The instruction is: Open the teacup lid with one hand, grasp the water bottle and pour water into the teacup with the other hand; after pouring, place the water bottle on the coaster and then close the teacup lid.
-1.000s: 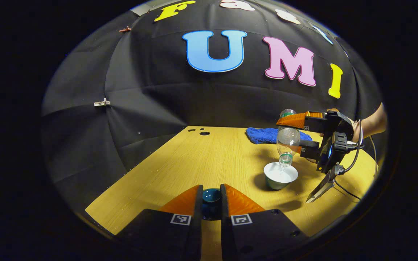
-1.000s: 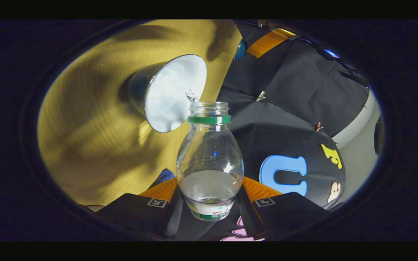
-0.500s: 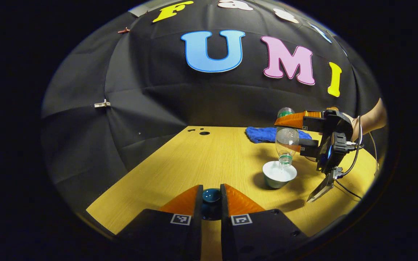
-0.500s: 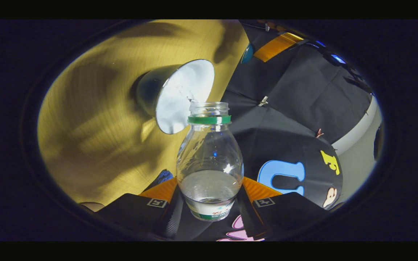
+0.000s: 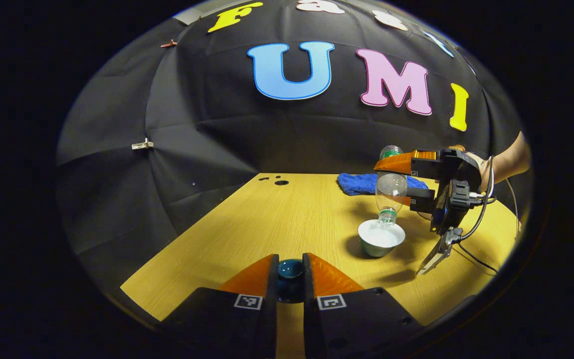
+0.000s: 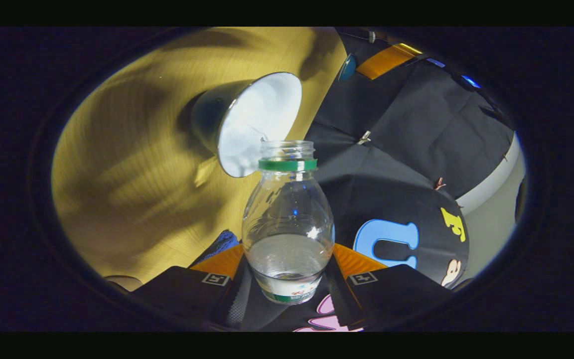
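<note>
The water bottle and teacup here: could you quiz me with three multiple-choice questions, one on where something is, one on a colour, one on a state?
1. Where is the mouth of the water bottle?
A. Directly over the teacup
B. Over the blue cloth
C. Flat on the table

2. What colour is the ring around the bottle's neck?
A. Red
B. Green
C. White

3. What is the left gripper doing?
A. Hanging open
B. Shut on the bottle
C. Shut on the teacup lid

Answers:
1. A, in the left gripper view the bottle, held by the right gripper, is tipped neck-down above the open cup.
2. B, the right gripper view shows a green band under the mouth.
3. C, both fingers press the dark lid knob between them.
</note>
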Demonstrator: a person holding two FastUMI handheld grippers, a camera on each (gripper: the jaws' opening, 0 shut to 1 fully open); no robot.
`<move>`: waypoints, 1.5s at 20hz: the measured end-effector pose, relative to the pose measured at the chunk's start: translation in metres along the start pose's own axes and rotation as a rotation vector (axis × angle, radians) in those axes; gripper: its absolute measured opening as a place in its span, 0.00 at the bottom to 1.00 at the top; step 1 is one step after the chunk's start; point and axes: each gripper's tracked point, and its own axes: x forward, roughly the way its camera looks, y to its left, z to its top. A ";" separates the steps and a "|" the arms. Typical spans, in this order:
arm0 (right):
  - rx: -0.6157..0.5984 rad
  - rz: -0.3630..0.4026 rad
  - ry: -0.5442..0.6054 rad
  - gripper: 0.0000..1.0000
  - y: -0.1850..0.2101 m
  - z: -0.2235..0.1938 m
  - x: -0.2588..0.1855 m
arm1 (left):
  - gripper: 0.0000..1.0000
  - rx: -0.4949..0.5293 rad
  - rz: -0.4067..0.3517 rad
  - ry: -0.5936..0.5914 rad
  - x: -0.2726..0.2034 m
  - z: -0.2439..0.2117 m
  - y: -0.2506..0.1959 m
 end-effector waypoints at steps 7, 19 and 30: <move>0.018 0.006 0.040 0.71 -0.003 -0.008 -0.003 | 0.26 0.004 0.025 -0.003 -0.008 0.001 -0.005; 0.514 0.036 0.287 0.71 -0.026 -0.049 -0.049 | 0.26 -0.026 0.058 -0.034 -0.015 0.030 -0.030; 1.619 0.050 0.688 0.72 0.036 -0.150 -0.135 | 0.25 -0.076 0.022 -0.068 -0.009 0.073 -0.074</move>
